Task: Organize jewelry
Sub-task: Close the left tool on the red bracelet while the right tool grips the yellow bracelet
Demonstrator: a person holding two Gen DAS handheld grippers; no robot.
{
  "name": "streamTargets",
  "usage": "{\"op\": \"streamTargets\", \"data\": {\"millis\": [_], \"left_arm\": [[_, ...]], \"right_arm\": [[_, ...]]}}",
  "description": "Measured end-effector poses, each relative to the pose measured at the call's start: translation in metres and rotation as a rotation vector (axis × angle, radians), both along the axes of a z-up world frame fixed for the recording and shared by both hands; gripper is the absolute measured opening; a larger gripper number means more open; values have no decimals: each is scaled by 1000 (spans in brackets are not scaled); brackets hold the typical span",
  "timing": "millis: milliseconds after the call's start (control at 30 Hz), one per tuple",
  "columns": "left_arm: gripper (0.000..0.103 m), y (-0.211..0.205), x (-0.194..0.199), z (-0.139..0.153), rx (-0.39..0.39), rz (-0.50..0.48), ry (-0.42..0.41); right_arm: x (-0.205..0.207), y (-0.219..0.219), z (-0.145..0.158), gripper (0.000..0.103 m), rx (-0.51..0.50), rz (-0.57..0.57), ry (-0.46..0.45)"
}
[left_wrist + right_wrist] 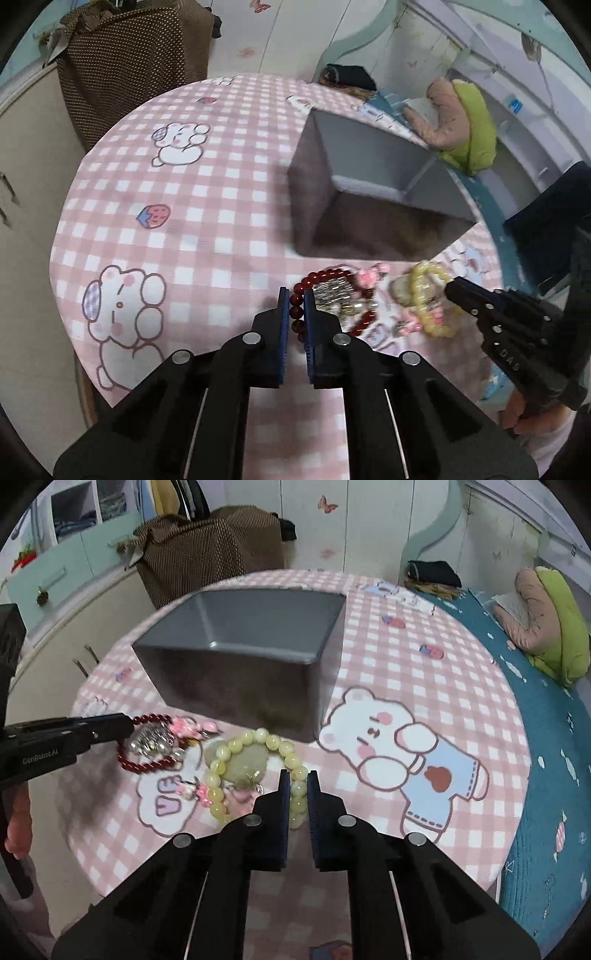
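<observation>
Your left gripper (296, 314) jaws clamp the red bead bracelet (295, 317), your right gripper (297, 794) jaws clamp the yellow-green bead bracelet (295, 794), and the grey box (240, 657) sits just beyond both on the counter (424, 672).

On the round table (424, 657) a box (240, 664) sits toward the far edge. Before it, nearer the near edge, lies the jewelry — a beaded bracelet (147, 764) to the left, a second bracelet (258, 771) just right of it, small charms (192, 727) between them and the box.
</observation>
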State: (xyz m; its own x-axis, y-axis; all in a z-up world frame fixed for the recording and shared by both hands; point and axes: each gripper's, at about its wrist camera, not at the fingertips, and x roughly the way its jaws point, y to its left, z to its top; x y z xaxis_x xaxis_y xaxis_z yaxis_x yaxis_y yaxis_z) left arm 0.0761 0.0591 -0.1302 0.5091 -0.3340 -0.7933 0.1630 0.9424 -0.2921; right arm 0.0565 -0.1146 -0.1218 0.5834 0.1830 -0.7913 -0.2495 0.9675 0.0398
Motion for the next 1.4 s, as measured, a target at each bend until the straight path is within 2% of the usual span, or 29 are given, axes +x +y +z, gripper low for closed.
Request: {"op": "streamTargets", "data": {"millis": [133, 333, 1100, 1400], "left_arm": [[8, 1, -3, 19, -129, -37, -10], [8, -6, -5, 43, -162, -57, -61], [8, -18, -9, 99, -161, -79, -184], [8, -21, 3, 132, -161, -74, -254]], "right_arm": [[-3, 0, 20, 9, 12, 3, -46], [-6, 5, 37, 9, 14, 23, -92], [-12, 7, 85, 9, 40, 44, -230], [3, 1, 109, 9, 51, 35, -290]]}}
